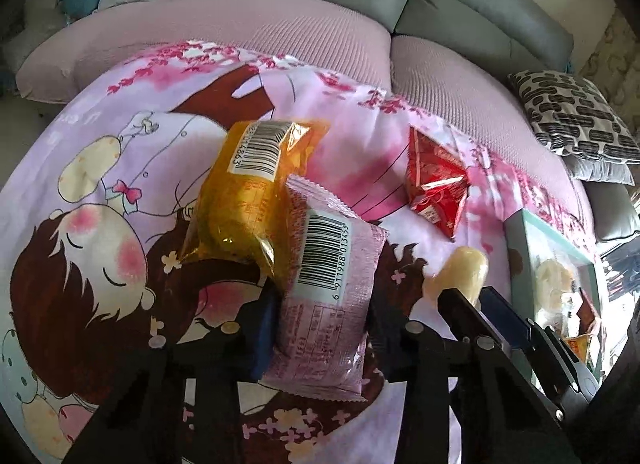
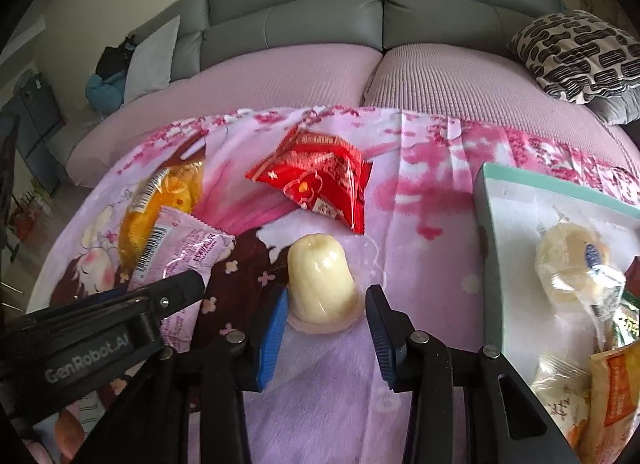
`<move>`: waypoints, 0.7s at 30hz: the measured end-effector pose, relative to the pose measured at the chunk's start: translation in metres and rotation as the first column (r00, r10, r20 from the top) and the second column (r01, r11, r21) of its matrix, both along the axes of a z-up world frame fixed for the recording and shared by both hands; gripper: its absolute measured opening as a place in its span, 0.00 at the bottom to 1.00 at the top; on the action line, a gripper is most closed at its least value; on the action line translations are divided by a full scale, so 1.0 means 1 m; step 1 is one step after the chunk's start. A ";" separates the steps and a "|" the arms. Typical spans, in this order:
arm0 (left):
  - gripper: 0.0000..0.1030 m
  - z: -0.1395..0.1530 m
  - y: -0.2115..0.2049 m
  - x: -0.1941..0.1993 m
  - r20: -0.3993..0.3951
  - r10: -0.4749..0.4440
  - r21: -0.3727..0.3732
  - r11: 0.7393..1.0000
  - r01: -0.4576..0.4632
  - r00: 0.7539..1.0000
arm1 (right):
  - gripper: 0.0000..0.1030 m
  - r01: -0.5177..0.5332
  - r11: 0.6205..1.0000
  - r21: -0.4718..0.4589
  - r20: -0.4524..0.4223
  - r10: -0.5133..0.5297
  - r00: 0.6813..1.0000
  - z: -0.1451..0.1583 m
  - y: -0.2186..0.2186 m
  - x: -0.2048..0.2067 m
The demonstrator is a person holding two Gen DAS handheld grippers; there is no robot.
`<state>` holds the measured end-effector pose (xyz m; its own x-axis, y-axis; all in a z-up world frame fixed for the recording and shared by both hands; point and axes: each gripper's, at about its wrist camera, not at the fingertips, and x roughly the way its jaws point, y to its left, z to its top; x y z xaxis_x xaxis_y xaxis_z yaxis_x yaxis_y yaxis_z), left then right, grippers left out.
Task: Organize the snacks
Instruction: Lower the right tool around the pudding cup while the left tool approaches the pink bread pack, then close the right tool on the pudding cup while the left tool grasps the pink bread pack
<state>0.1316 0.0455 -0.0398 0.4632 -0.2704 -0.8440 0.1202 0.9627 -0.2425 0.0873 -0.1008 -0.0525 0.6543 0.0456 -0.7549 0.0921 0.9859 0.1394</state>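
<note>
My left gripper is shut on a pink snack packet with a barcode, which partly overlaps an orange packet on the cartoon blanket. A red packet lies further right. In the right wrist view, my right gripper is shut on the base of a pale yellow jelly cup standing just above the blanket. The red packet lies behind the cup. At the left are the orange packet, the pink packet and the left gripper's finger.
A teal-rimmed white box at the right holds several wrapped snacks; its edge shows in the left wrist view too. The pink blanket covers a sofa seat. A black-and-white patterned cushion sits at the back right.
</note>
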 end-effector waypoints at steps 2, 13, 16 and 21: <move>0.40 0.005 -0.002 -0.003 0.015 -0.004 0.001 1.000 0.003 1.000 | 0.39 -0.001 1.000 0.004 0.014 0.001 1.000 0.006 -0.001 -0.004; 0.40 0.028 -0.016 -0.015 0.065 -0.023 -0.006 1.000 0.023 0.998 | 0.13 0.010 1.000 0.011 0.078 -0.011 0.997 0.033 -0.014 -0.023; 0.40 0.024 -0.016 -0.016 0.051 -0.009 0.012 1.000 0.009 0.999 | 0.13 0.022 1.000 0.021 0.033 -0.023 0.999 0.021 -0.022 -0.021; 0.40 0.010 -0.005 -0.014 0.004 0.047 0.052 0.998 -0.047 0.999 | 0.15 0.020 0.999 0.041 0.024 -0.021 0.999 0.013 -0.031 -0.020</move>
